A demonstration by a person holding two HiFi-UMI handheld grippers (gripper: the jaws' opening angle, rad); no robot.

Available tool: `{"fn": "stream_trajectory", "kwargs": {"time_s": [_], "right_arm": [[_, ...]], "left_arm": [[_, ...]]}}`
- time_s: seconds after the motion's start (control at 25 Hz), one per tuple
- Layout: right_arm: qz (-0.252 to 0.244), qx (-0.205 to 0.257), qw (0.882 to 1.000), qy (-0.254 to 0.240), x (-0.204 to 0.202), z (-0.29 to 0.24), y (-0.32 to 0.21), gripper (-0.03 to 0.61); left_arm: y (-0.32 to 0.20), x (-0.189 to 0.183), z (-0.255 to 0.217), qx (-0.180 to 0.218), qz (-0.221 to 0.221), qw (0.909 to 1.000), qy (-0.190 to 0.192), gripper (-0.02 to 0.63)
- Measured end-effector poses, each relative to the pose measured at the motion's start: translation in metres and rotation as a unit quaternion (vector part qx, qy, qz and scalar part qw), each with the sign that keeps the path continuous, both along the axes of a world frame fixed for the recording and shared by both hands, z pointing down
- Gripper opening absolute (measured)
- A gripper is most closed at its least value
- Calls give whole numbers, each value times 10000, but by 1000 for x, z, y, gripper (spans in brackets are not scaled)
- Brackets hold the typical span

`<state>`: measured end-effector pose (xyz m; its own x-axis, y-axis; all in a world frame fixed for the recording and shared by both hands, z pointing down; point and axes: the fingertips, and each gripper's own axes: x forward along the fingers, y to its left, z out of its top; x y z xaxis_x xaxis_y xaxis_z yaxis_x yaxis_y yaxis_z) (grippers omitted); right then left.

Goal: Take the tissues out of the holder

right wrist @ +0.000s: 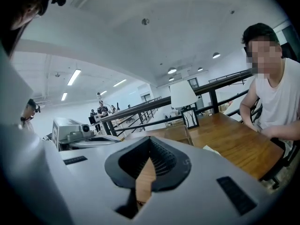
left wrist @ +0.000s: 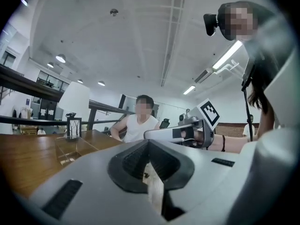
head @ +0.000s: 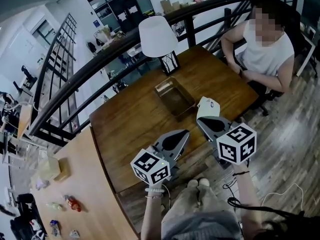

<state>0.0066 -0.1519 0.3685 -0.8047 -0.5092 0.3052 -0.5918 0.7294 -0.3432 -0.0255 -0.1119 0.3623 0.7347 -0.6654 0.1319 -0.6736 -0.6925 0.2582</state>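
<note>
A clear rectangular holder [head: 175,96] stands in the middle of the wooden table [head: 135,129], and I see no white tissue inside it. A white tissue pack [head: 208,105] lies on the table just right of the holder, at the tip of my right gripper [head: 200,120]. That gripper is shut, with nothing visible between its jaws [right wrist: 150,146]; a corner of the tissue pack [right wrist: 211,149] shows beside it. My left gripper [head: 184,132] hovers over the near table edge, jaw tips together and empty [left wrist: 149,144]. The holder [left wrist: 75,149] lies ahead of it to the left.
A table lamp with a white shade [head: 157,36] stands behind the holder. A person in a white top [head: 265,54] sits at the table's far right corner. A black railing [head: 100,59] runs behind the table. A lighter table [head: 75,204] with small items is at the left.
</note>
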Motion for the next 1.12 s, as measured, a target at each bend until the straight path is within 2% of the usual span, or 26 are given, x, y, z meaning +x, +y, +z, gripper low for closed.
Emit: {"fn": "stream_trajectory", "kwargs": {"time_s": [0.24, 0.48, 1.12], "right_arm": [[-9, 54, 9992, -393, -7, -23, 22, 12], [57, 211, 9982, -565, -5, -34, 33, 12], [43, 477, 9970, -608, -8, -44, 32, 12]], "left_arm": [[13, -12, -23, 245, -15, 9997, -37, 8], [16, -15, -33, 395, -14, 9992, -55, 8], [15, -9, -44, 580, 153, 9981, -114, 8]]}}
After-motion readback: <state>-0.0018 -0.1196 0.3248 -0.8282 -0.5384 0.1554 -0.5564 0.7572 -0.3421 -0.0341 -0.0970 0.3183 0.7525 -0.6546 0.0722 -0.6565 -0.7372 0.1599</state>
